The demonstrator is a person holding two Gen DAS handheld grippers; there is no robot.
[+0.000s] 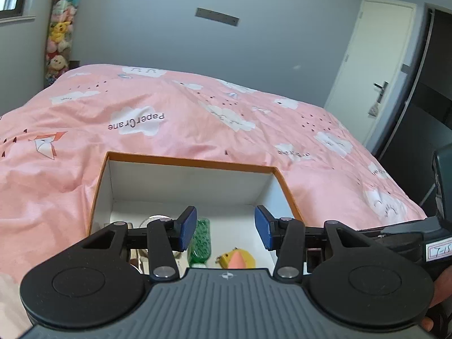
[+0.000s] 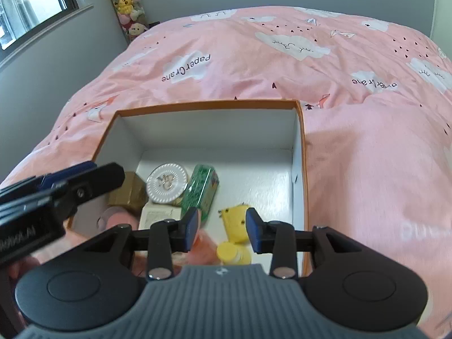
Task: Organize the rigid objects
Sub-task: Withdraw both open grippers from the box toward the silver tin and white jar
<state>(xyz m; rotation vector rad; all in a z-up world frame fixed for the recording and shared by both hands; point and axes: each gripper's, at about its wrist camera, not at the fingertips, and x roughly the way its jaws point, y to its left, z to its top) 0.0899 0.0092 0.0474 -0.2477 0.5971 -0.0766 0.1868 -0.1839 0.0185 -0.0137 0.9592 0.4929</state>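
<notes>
While the left gripper [image 1: 225, 231] hangs wide apart and holds nothing, its body hides most of the box [image 1: 180, 180] on the pink bed [image 1: 169, 107]; one green bottle [image 1: 201, 240] and one yellow toy [image 1: 237, 258] peek out below its fingers.

From the right wrist, the right gripper [image 2: 221, 230] is wide too, holding nothing, over the box [image 2: 209, 128]. Inside lie one round white tin [image 2: 166, 182], one green bottle [image 2: 202, 190], one yellow toy [image 2: 237, 221], one brown box [image 2: 127, 190]. The pink things are hard to make out.

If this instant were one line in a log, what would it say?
left gripper: open, empty | right gripper: open, empty | both over orange-rimmed box on bed | inside: green bottle, round white case, yellow toy
</notes>
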